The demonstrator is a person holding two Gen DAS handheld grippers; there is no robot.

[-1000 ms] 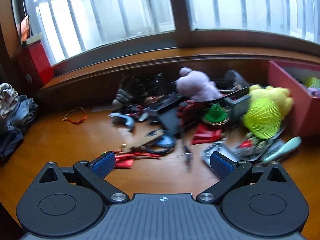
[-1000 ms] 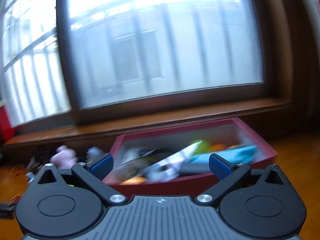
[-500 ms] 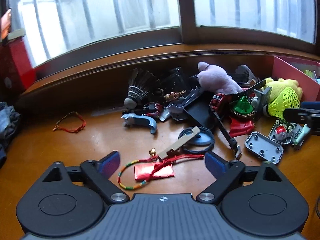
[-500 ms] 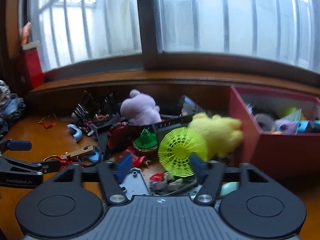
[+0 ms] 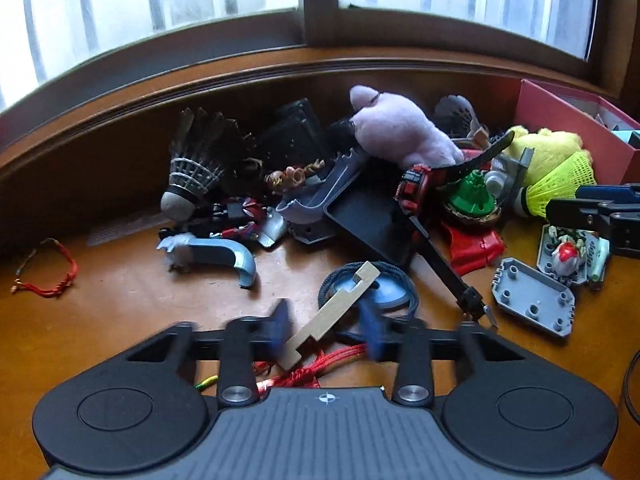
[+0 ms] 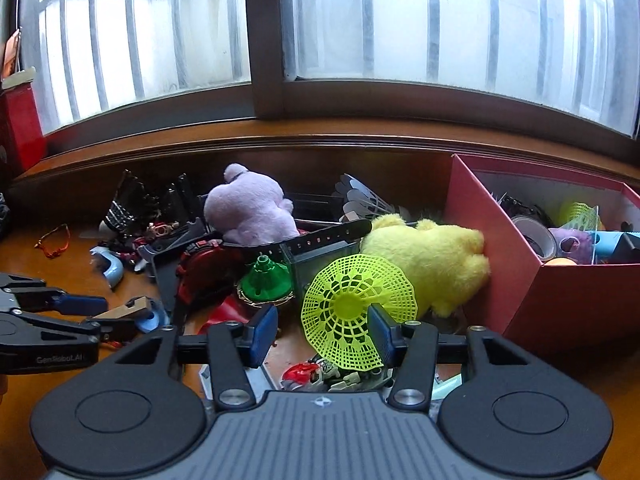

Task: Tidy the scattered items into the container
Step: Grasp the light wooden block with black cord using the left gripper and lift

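The left gripper [image 5: 326, 326] hangs low over the wooden tabletop [image 5: 132, 300] with a flat, pale wooden notched strip [image 5: 334, 314] between its blue fingers [image 5: 280, 320]. The fingers are closing, motion-blurred, on either side of the strip's near half; whether the pads already press it I cannot tell. The strip's long axis runs diagonally, its near end low and to the left by the gripper body, its far notched end pointing up and right onto a round blue disc ringed by dark cord [image 5: 384, 286]. So the fingers cross the strip at an angle rather than squarely, which I judge could let it pivot when lifted. A red knotted cord [image 5: 320, 364] lies just under the strip's near end.

The right gripper [image 6: 322, 334] is closing too, its fingers half spread around the skirt of a neon-yellow plastic mesh shuttlecock [image 6: 356, 308], the right pad at the skirt's edge. The skirt opens toward the camera.

The open red cardboard box [image 6: 496, 240], already partly filled, stands well to the right of the strip and just right of the shuttlecock, with a yellow plush toy [image 6: 436, 264] leaning against its wall. The right hand is the nearer to it.
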